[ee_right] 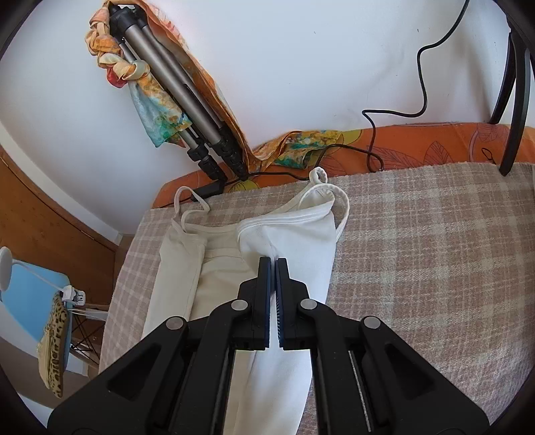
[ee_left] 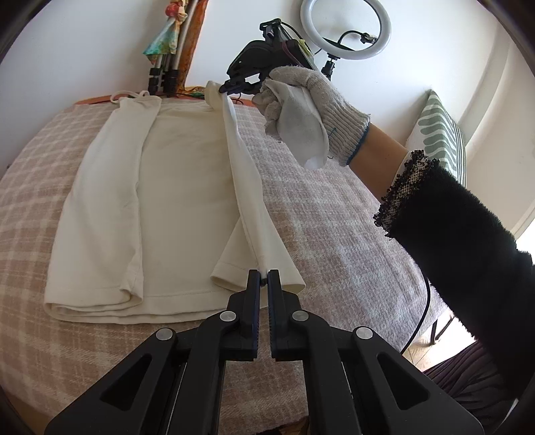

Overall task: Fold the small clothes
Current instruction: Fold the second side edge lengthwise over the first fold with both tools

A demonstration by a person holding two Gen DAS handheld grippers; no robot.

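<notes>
A cream strappy top (ee_left: 180, 187) lies on the checked blanket (ee_left: 334, 241), its left side folded over the middle. Its right side is lifted off the blanket and stretched taut between both grippers. My left gripper (ee_left: 264, 276) is shut on the hem corner near the front. In the left wrist view the right gripper (ee_left: 224, 89), held by a gloved hand (ee_left: 301, 107), is shut on the top edge at the far end. In the right wrist view the right gripper (ee_right: 272, 262) pinches the white cloth (ee_right: 294, 241) just below the neckline, with a strap (ee_right: 341, 207) hanging beside it.
A folded tripod (ee_right: 180, 100) with a colourful scarf (ee_right: 157, 110) leans on the wall behind the bed. A ring light (ee_left: 346, 28) stands at the back right. A black cable (ee_right: 394, 113) runs over the orange sheet (ee_right: 434, 147). A striped cushion (ee_left: 441, 134) lies right.
</notes>
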